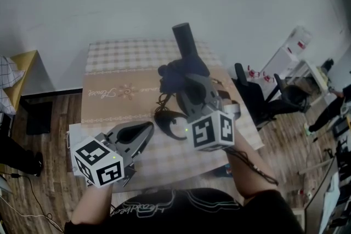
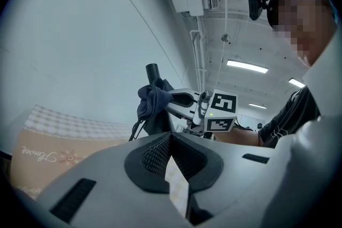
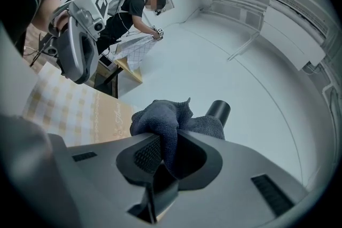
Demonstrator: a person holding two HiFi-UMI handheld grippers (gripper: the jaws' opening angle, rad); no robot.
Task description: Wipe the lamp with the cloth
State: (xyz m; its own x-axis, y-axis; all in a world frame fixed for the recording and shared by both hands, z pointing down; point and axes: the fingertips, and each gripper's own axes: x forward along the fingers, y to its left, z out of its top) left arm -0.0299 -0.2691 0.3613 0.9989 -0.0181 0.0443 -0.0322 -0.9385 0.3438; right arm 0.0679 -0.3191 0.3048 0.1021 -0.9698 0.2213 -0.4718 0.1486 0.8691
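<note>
The lamp (image 1: 184, 40) is a black cylinder rising slantwise over the back of the checked table (image 1: 115, 55). A dark blue cloth (image 1: 176, 70) is bunched against the lamp's lower stem, and my right gripper (image 1: 185, 81) is shut on it. In the right gripper view the cloth (image 3: 160, 121) bulges out of the jaws, with the lamp's tip (image 3: 218, 110) just behind it. My left gripper (image 1: 143, 132) hovers low at the front left with its jaws together and empty, about a hand's width from the lamp. From the left gripper view, the cloth (image 2: 152, 101) and lamp (image 2: 153, 71) lie ahead.
A black curved cable or lamp part (image 1: 169, 121) lies on the table between the grippers. A tan runner (image 1: 118, 93) crosses the table. Office chairs (image 1: 258, 93) stand to the right, and a yellow table (image 1: 22, 63) to the left. Another person (image 3: 131, 10) works in the background.
</note>
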